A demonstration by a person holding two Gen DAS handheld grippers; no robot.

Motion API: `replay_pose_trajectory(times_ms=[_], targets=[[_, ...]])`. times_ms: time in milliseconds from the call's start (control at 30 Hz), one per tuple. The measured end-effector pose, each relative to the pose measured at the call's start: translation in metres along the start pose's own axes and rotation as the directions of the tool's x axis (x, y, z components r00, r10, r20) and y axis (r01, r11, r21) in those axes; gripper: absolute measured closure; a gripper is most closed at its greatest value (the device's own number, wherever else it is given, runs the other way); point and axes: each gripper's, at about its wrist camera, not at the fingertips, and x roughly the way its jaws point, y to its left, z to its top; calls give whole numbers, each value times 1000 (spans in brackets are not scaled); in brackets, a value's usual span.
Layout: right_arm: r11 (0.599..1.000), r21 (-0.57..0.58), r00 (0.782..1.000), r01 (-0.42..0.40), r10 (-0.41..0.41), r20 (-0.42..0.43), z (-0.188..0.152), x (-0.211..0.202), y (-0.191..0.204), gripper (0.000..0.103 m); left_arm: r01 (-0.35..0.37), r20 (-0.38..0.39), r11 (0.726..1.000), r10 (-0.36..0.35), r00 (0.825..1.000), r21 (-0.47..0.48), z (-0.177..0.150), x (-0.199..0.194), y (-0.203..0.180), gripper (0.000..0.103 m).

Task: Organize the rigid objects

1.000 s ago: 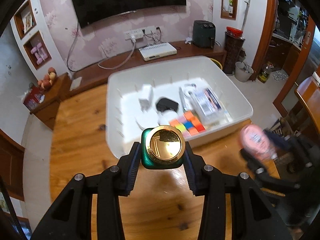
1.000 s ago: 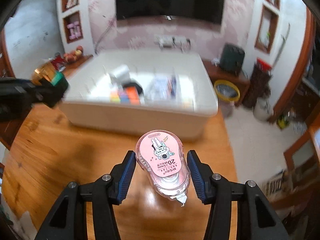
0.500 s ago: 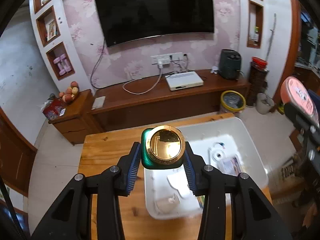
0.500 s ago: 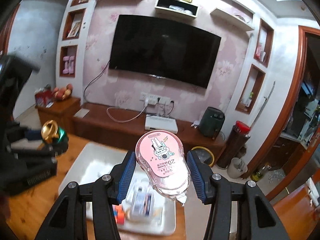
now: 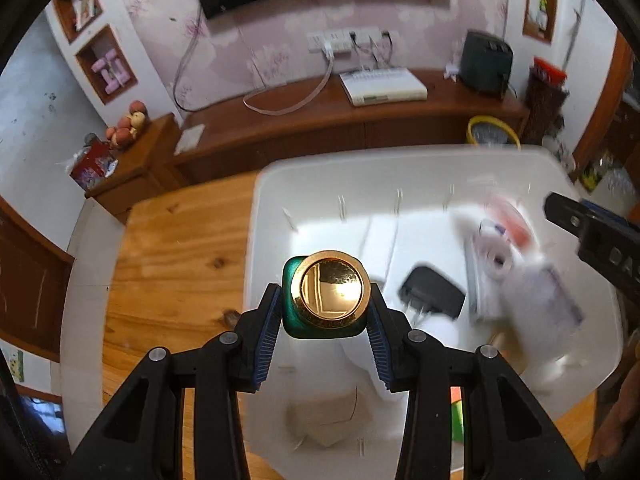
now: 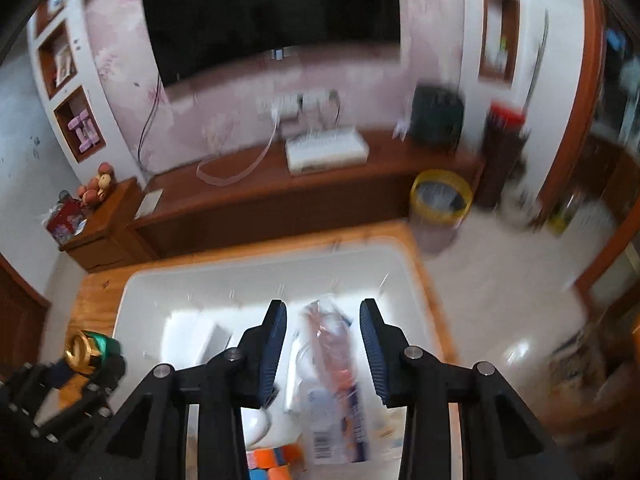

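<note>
My left gripper is shut on a green bottle with a gold cap, held above the left part of the white bin. The bottle also shows at the lower left of the right wrist view. My right gripper hangs over the bin's middle with its jaws closing and nothing pressed between the pads. A blurred pink tape dispenser lies in the bin below it, and it appears as a pink smear in the left wrist view, near the right gripper's tip.
The bin also holds a black item, a printed packet, a colour cube and white pieces. It stands on a wooden table. Beyond are a low TV console and a yellow-rimmed wastebasket.
The right gripper let go of the pink tape dispenser and its jaws narrowed. Both grippers tipped down over the bin; the left one still grips the bottle.
</note>
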Motion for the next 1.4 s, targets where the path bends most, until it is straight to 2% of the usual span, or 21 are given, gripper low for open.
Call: replay_pose_trajectory(times_ms=[133, 267, 300, 367, 433, 500, 533, 733, 1033, 1167, 1333, 1400], targets=[[997, -66, 997, 32, -37, -71, -18, 27, 9, 65, 12, -50, 999, -10, 999, 33, -14, 15, -15, 59], [998, -65, 994, 8, -16, -110, -32, 32, 11, 64, 30, -102, 999, -26, 994, 35, -20, 23, -22, 57], [998, -63, 992, -2, -6, -122, -35, 32, 10, 63, 43, -122, 999, -39, 992, 30, -21, 25, -22, 55], [998, -58, 991, -8, 0, -133, -41, 29, 8, 63, 52, -138, 999, -49, 989, 16, -22, 23, -19, 32], [999, -50, 991, -6, -1, -136, -45, 25, 3, 60, 58, -118, 998, -57, 991, 2, -23, 15, -16, 27], [999, -34, 991, -9, 4, -134, -48, 18, -2, 51, 94, -99, 996, -93, 991, 3, -24, 1, -14, 27], [1000, -23, 992, -15, 12, -129, -51, 14, -5, 50, 107, -91, 994, -106, 990, 8, -25, -6, -13, 27], [999, -3, 993, -45, 44, -107, -62, -13, -15, 49, 80, -15, 993, -79, 997, 83, -39, -57, -9, 27], [996, -53, 996, -69, 66, -53, -79, -78, -13, 49, 96, 58, 986, -105, 993, 133, -60, -119, -3, 27], [994, -75, 997, -83, 83, 4, -90, -117, -10, 41, 82, 86, 986, -96, 992, 146, -72, -143, 2, 27], [988, -110, 991, -113, 120, 58, -110, -163, -4, 39, 89, 132, 984, -111, 985, 157, -97, -177, 8, 27], [985, -123, 988, -122, 131, 75, -119, -180, -1, 35, 96, 146, 982, -119, 982, 160, -107, -189, 11, 27]])
